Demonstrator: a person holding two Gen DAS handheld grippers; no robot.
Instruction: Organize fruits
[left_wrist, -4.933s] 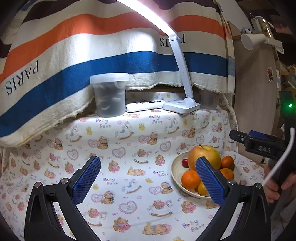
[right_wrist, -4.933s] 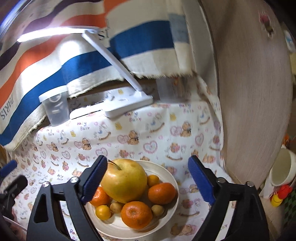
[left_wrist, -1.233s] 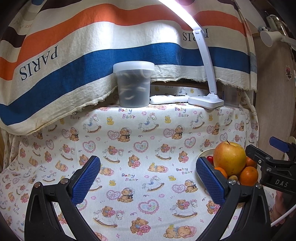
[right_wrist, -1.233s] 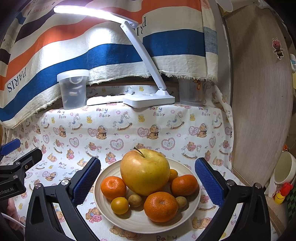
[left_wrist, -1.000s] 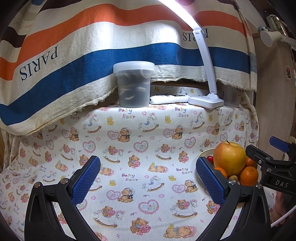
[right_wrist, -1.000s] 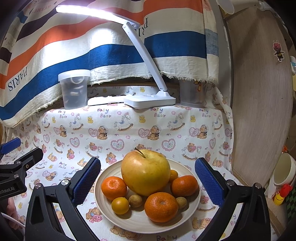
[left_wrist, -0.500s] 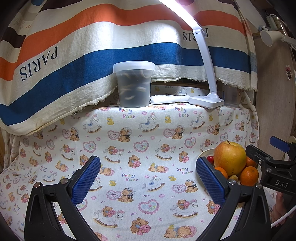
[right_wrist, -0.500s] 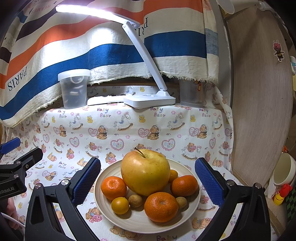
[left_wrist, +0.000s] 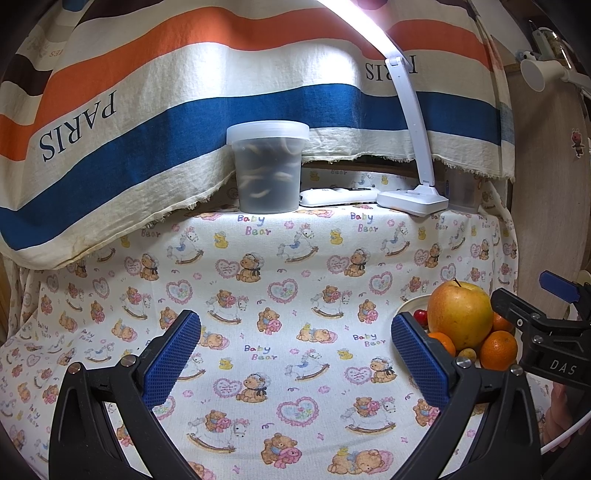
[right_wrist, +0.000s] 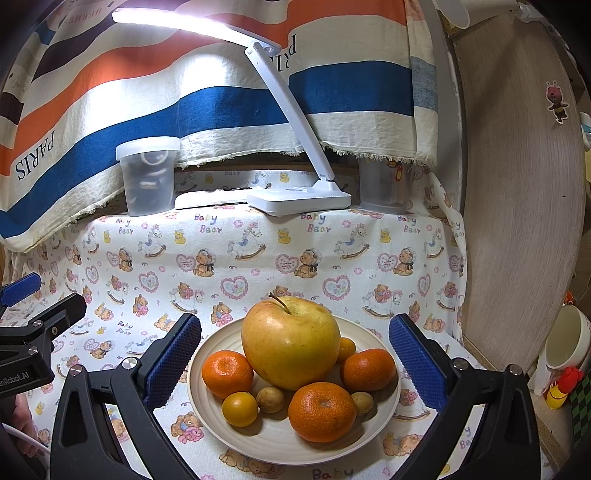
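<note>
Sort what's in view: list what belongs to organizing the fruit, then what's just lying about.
Job: plate, apple, three mandarins, small yellow citrus, brown fruits, red fruit.

Lying about: lidded tub, desk lamp, remote, cup.

Cream round plate (right_wrist: 236, 439) on the bear-print cloth, heaped with fruit. Large yellow-red apple (right_wrist: 291, 341) in the middle, stem up, tilted slightly left. Three mandarins: one left (right_wrist: 227, 373), one front (right_wrist: 322, 411), one right (right_wrist: 367, 370), each touching the apple or just beside it. Small yellow-orange round fruit (right_wrist: 239, 408) at front left; another (right_wrist: 347, 349) behind the apple on the right. Two small brown round fruits (right_wrist: 270, 399) (right_wrist: 362, 403) flank the front mandarin. Red cherry-like fruit (left_wrist: 420, 315) at the plate's far left, seen only from the left wrist.
</note>
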